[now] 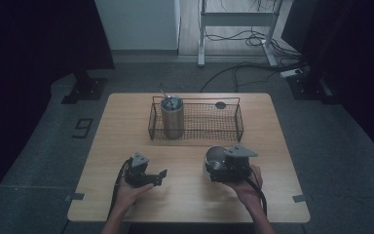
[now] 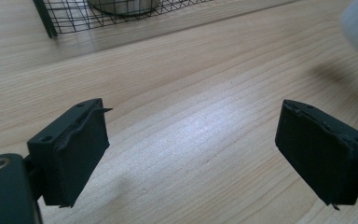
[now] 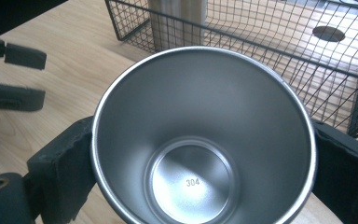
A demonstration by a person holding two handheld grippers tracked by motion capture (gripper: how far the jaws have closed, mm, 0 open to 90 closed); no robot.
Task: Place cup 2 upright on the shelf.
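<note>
I see a pale wooden table [image 1: 190, 195] with fine straight grain lines running across it. On it sits a black wire-mesh basket [image 1: 233, 127] with a small square grid pattern. Inside the basket stands a tall brushed-steel tumbler [image 1: 172, 119], dull silver-grey. My right black gripper [image 3: 200, 163] holds a shiny silver steel cup [image 3: 200, 140]; its inside is mirror-bright, with "304" stamped in dark digits on the base. My left black gripper [image 2: 193, 154] has matte charcoal pads. The floor [image 1: 341, 146] is grey.
</note>
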